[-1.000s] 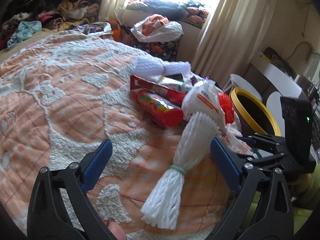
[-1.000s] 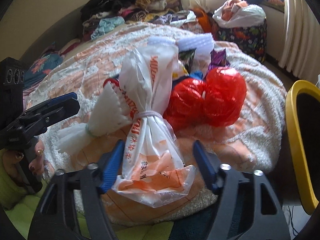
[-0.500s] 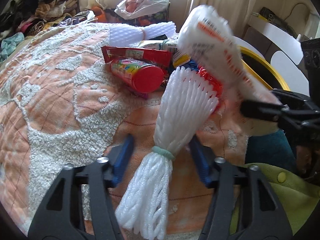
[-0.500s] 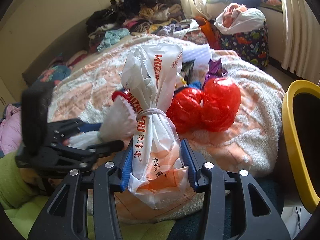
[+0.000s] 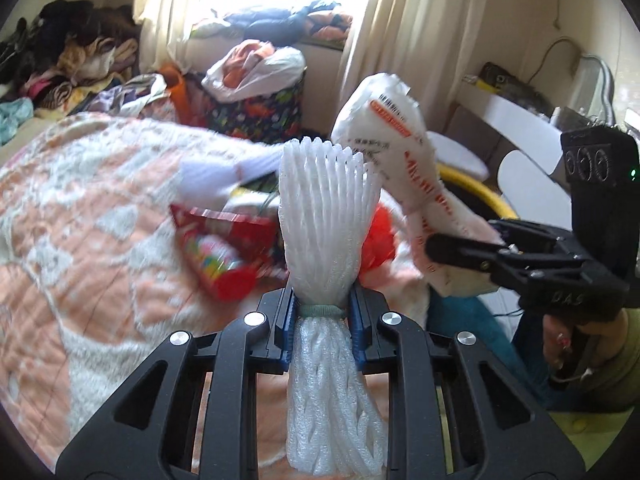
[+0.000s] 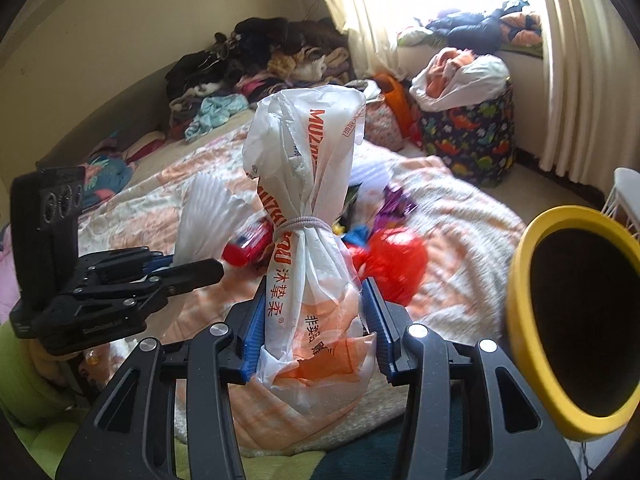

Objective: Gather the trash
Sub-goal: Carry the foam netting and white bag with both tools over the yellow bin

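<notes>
Left hand-held gripper [image 5: 322, 312], jaws just closing, pinching white foam net [image 5: 326, 216] at its banded waist, lifted off bed [image 5: 80, 216]. Right hand-held gripper [image 6: 314, 328] clamped on tied white plastic bag [image 6: 308, 208]. Beyond both: blurred red canister [image 5: 220, 268], red bag [image 6: 394, 260]. Right of right hand-held gripper: yellow-rimmed bin [image 6: 520, 264], partly cut off.

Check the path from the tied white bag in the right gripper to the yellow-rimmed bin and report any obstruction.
Nothing visible blocks it. The right gripper holds the tied white bag above the bed, and the yellow-rimmed bin stands open just to its right with only clear air between.
</notes>
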The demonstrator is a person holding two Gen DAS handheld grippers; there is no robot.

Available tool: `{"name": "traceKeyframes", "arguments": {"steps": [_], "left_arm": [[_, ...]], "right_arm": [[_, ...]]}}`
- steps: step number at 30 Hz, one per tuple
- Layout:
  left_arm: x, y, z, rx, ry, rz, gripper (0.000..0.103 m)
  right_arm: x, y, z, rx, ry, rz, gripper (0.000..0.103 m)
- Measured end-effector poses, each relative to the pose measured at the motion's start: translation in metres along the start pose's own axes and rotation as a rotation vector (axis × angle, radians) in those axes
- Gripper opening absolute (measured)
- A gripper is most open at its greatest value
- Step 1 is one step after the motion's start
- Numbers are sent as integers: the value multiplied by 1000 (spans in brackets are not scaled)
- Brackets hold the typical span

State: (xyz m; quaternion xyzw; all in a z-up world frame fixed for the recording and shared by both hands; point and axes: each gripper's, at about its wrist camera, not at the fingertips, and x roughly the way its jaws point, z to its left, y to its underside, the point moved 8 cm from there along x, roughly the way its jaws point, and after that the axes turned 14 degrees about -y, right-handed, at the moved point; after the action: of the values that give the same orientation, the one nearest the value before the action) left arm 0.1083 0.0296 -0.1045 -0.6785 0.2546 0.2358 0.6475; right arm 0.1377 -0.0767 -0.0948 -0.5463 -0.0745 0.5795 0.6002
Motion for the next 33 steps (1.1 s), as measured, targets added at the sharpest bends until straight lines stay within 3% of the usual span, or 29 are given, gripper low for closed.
{"name": "traceKeyframes", "arguments": {"steps": [15,33], "left_arm": [[1,-44,-36,1,41,-65,16],[27,-75,-125,85,121,-77,16]], "right_arm": [[-49,-16,-42,50,102,-120,43],[-107,-12,-117,198,203,-237,43]]}}
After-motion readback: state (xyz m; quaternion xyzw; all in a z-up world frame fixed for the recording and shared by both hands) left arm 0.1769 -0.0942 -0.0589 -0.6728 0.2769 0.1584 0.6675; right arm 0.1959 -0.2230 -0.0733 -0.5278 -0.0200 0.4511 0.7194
